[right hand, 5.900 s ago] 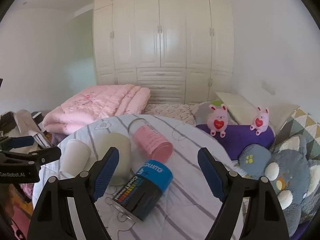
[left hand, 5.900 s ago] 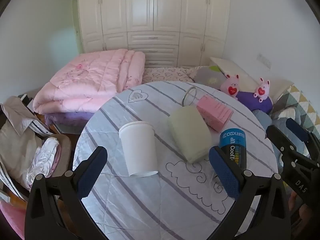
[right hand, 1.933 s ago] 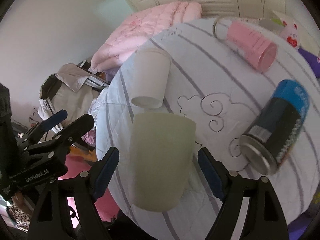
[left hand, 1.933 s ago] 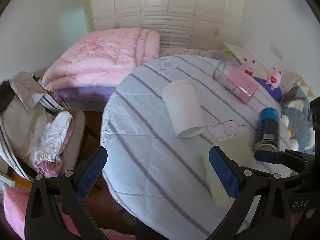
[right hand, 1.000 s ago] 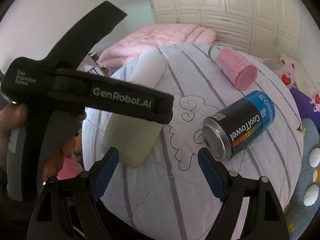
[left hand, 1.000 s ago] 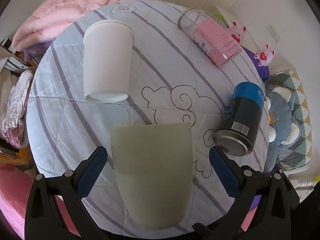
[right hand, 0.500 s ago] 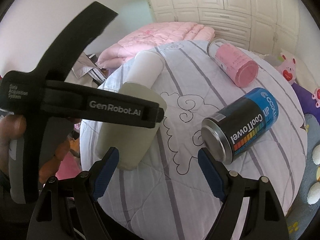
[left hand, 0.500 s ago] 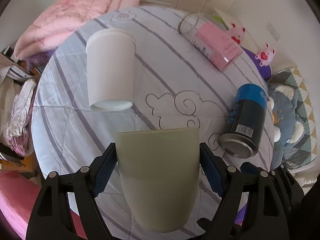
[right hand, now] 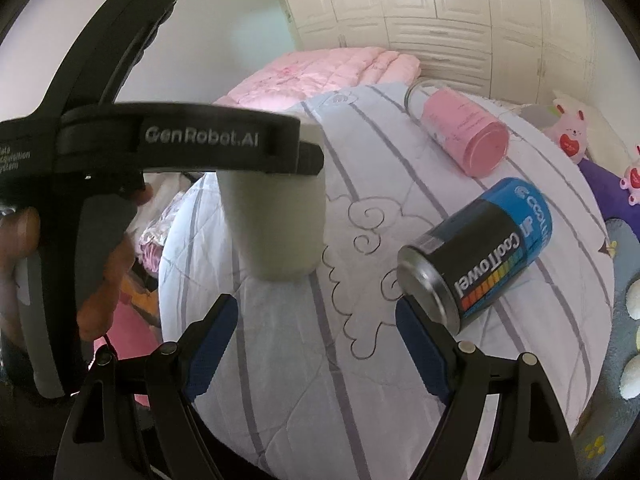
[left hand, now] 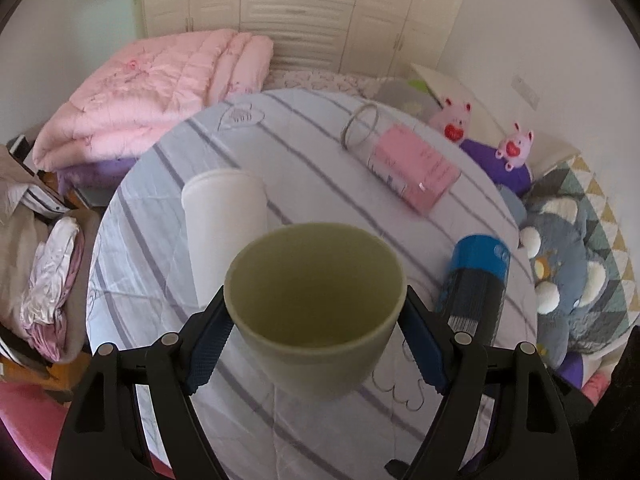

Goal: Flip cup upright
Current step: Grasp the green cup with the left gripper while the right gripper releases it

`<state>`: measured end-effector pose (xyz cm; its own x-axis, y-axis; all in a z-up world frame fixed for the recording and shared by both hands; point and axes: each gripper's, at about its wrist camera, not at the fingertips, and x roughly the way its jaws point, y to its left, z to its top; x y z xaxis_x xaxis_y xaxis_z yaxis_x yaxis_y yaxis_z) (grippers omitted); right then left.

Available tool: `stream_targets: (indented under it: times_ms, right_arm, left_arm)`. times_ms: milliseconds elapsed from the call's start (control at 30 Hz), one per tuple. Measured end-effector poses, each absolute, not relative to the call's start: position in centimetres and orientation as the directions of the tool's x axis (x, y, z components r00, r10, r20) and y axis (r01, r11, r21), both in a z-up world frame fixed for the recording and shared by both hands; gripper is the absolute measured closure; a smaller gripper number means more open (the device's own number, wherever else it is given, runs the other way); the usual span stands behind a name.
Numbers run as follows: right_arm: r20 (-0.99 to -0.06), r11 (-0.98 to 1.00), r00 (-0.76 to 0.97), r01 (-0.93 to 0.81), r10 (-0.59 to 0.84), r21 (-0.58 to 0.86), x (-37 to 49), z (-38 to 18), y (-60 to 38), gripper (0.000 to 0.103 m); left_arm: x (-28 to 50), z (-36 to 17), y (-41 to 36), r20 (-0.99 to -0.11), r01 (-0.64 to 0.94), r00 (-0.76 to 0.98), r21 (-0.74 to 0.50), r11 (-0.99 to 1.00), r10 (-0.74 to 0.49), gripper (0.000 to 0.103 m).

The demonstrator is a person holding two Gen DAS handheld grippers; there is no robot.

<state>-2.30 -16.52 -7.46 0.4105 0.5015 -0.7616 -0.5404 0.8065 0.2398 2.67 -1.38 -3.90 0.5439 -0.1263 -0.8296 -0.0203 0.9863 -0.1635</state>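
Note:
My left gripper (left hand: 316, 332) is shut on a pale green cup (left hand: 316, 300) and holds it upright, mouth up, above the round striped table (left hand: 320, 420). In the right wrist view the same cup (right hand: 280, 224) hangs from the left gripper (right hand: 224, 148), its base a little above or just at the cloth; I cannot tell which. My right gripper (right hand: 316, 340) is open and empty over the table's near edge, in front of the cup.
A white paper cup (left hand: 224, 220) lies on its side behind the green cup. A blue and black can (right hand: 480, 252) and a pink jar (right hand: 460, 128) lie on the table to the right. A pink quilt (left hand: 148, 96) and plush toys (left hand: 576, 272) surround the table.
The left gripper closed on the green cup lying on its side, lifted it and turned it from mouth-away to mouth-up. The right gripper stayed open and drew back slightly.

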Motion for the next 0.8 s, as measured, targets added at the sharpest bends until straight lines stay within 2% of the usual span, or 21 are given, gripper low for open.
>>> stream_targets:
  times_ms: [500, 700, 800]
  right_arm:
    - [-0.738, 0.805, 0.472, -0.571, 0.482, 0.161, -1.0, -8.0, -14.0, 0.021]
    - [-0.718, 0.826, 0.513, -0.543, 0.470, 0.153, -0.6, -7.3, -14.9, 0.020]
    - [-0.713, 0.832, 0.521, -0.533, 0.468, 0.157, -0.4, -7.3, -15.3, 0.020]
  left_arm:
    - [2.4, -4.6, -2.1, -0.797, 0.003, 0.589, -0.162, 0.987, -0.132, 0.022]
    - [3.6, -4.0, -2.7, -0.748, -0.019, 0.660, -0.103, 0.994, -0.065, 0.022]
    - [4.7, -3.8, -3.1, -0.736, 0.001, 0.672, -0.110, 0.994, -0.082, 0.022]
